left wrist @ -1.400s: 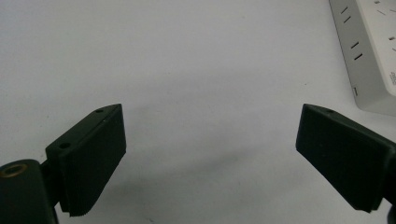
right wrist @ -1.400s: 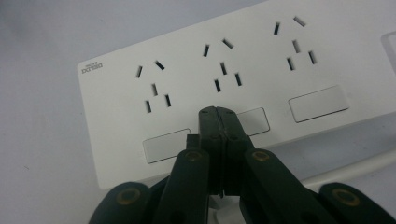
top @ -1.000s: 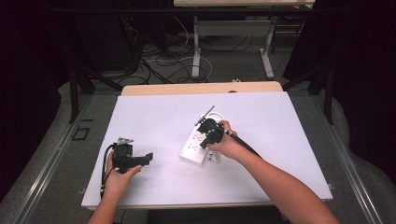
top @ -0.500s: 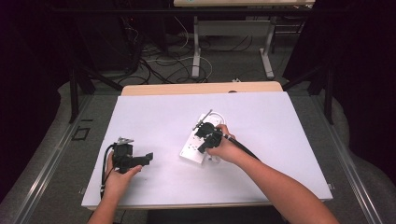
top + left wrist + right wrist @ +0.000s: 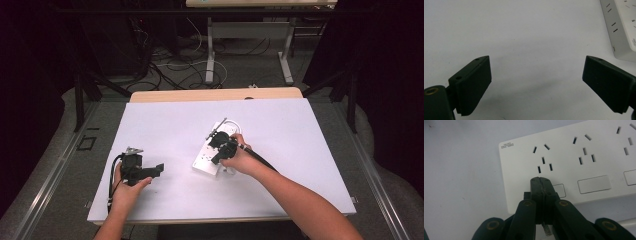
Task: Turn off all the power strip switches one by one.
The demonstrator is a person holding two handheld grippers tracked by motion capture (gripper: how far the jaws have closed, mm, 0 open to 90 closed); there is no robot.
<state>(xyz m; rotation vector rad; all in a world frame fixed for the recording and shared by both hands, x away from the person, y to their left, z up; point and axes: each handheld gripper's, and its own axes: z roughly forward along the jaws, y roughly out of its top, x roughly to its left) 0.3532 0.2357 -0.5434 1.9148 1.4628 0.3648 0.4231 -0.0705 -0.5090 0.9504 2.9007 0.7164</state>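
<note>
My right tongs (image 5: 541, 180) are closed with nothing between them, their tip resting on the first rocker switch (image 5: 559, 190) at the end of the white power strip (image 5: 212, 152), which lies near the middle of the white tabletop (image 5: 300, 135). My left tongs (image 5: 536, 82) stand wide open and empty over bare tabletop, well apart from the strip, whose corner I see at the upper right of the left gripper view. Nothing lies between either tongs and the strip, and beyond the far edge I see cables (image 5: 170, 70) on the floor.

The high view looks forward and down over the whole bench (image 5: 165, 120) from the person's side. Each gripper view sits low, close to the surface — both catch the white power strip (image 5: 579, 162), also seen from above.
</note>
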